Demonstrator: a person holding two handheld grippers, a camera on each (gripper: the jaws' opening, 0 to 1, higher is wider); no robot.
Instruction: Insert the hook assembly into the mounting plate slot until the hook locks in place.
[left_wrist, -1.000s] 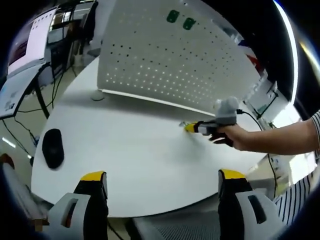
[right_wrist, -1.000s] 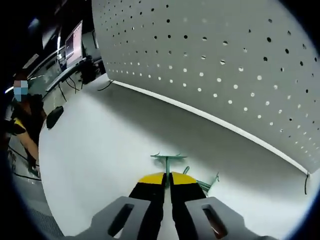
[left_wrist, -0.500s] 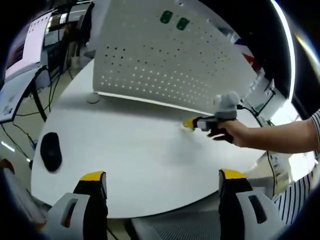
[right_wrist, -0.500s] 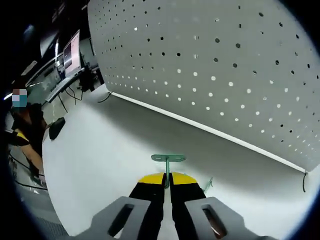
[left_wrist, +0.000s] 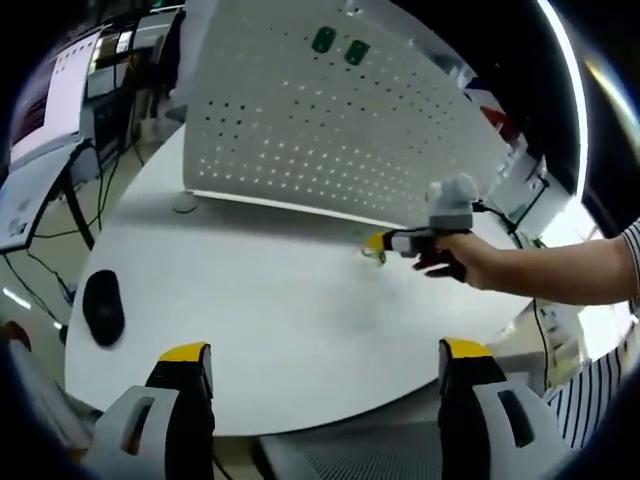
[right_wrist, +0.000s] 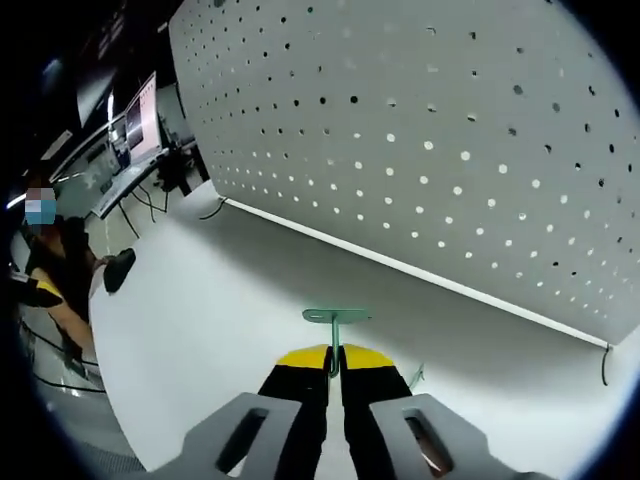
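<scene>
Right claw (right_wrist: 334, 362) is clamped on the hook (right_wrist: 335, 320), held above the table (right_wrist: 200, 340) facing the plate (right_wrist: 450, 130). Left claw (left_wrist: 325, 360) hangs apart, idle. Next I'd line it up with a hole and push in.

The counter (left_wrist: 280, 330) looked smooth, matt white. The perforated mounting plate (right_wrist: 450, 150) appeared painted sheet metal, matt. The green hook assembly (right_wrist: 335, 320) looked like thin coated metal.

A round white table (left_wrist: 300, 310) carries the work. A white perforated panel (left_wrist: 330, 120) stands on its far side, ahead of both claws. A black mouse (left_wrist: 103, 306) lies near the edge, left of the left claw's jaws.
</scene>
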